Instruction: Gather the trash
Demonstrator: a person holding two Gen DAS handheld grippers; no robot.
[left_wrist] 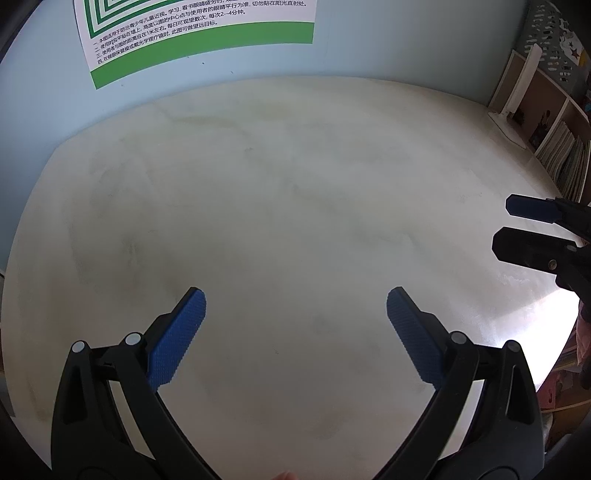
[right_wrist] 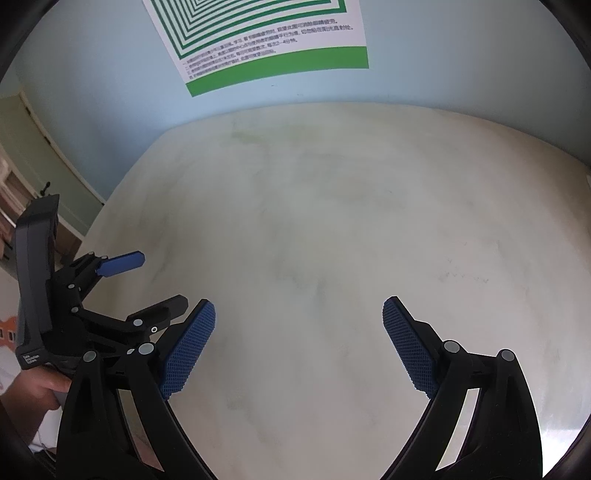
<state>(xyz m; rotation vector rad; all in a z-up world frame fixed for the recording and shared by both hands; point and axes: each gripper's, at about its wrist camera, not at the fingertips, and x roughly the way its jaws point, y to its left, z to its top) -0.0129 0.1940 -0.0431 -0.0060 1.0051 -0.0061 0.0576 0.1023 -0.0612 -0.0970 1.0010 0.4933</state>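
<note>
Black finger arms with blue ribbed pads fill the lower part of both wrist views. From its own camera the left gripper (left_wrist: 296,306) stands spread wide over the pale table (left_wrist: 295,192), nothing between its pads. The right gripper (right_wrist: 299,314) in its own view is just as wide apart and also holds nothing.

At the right edge of the left wrist view the right gripper (left_wrist: 508,225) enters sideways, its long axis running roughly left to right across the frame; only one blue pad and one black finger show, the rest cut off by the frame. In the lower left of the right wrist view the left gripper (right_wrist: 164,280) appears from the side, tips toward the right, partly hidden behind the near finger arm. Its dark body rises toward the upper left, and part of the left hand (right_wrist: 40,391) on its handle shows at the lower left edge.

No trash can be made out on the table in either view, so its place and heading cannot be told. On the light blue wall (left_wrist: 221,74) hangs a green and white poster (left_wrist: 199,33), its top cut off. A shelf of books (left_wrist: 561,147) sits at the upper right of the left wrist view, blurred by the lens edge.
</note>
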